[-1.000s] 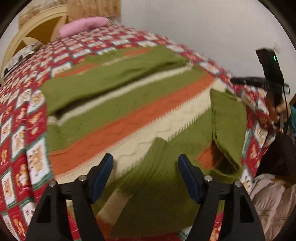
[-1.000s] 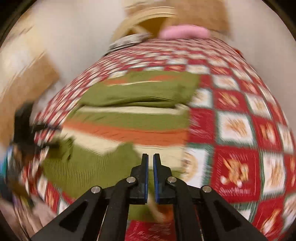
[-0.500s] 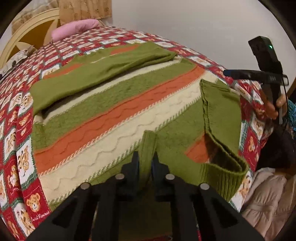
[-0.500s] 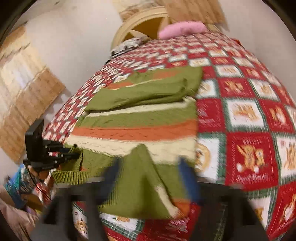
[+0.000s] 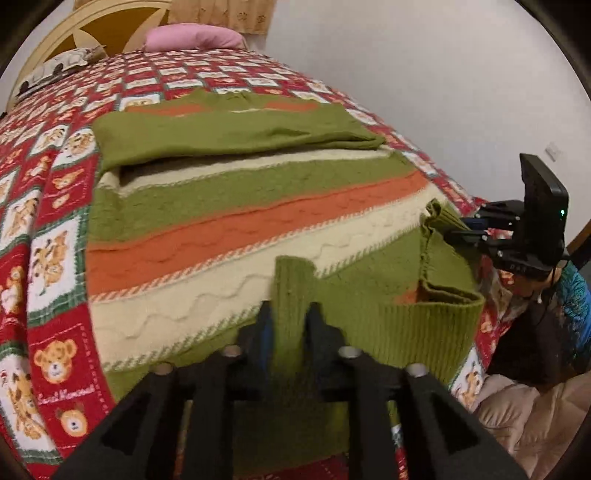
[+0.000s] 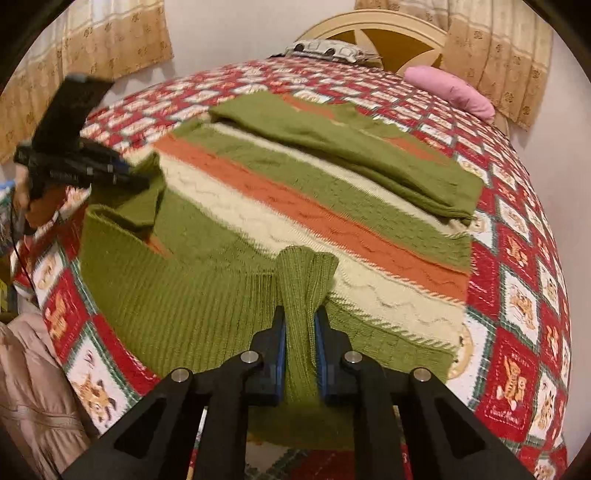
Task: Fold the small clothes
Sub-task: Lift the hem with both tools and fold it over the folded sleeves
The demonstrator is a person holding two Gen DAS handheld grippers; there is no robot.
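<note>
A striped knitted sweater [image 5: 240, 229], green, orange and cream, lies on the bed with its sleeves folded across its far end. My left gripper [image 5: 290, 317] is shut on the green ribbed hem at one near corner. My right gripper [image 6: 300, 325] is shut on the ribbed hem [image 6: 295, 288] at the other near corner. In the left wrist view the right gripper [image 5: 458, 230] shows at the right, holding a raised hem corner. In the right wrist view the left gripper [image 6: 136, 177] shows at the left, likewise holding hem.
The bed has a red patchwork blanket [image 5: 55, 258] with bear and cat prints, a pink pillow [image 5: 192, 37] and a cream headboard [image 6: 376, 33]. A beige padded jacket [image 5: 524, 417] lies off the bed's near edge. A white wall stands to the right.
My left gripper closed on the hem from open. My right gripper opened, moved in and closed on the other hem corner. Both hem corners are now lifted.
</note>
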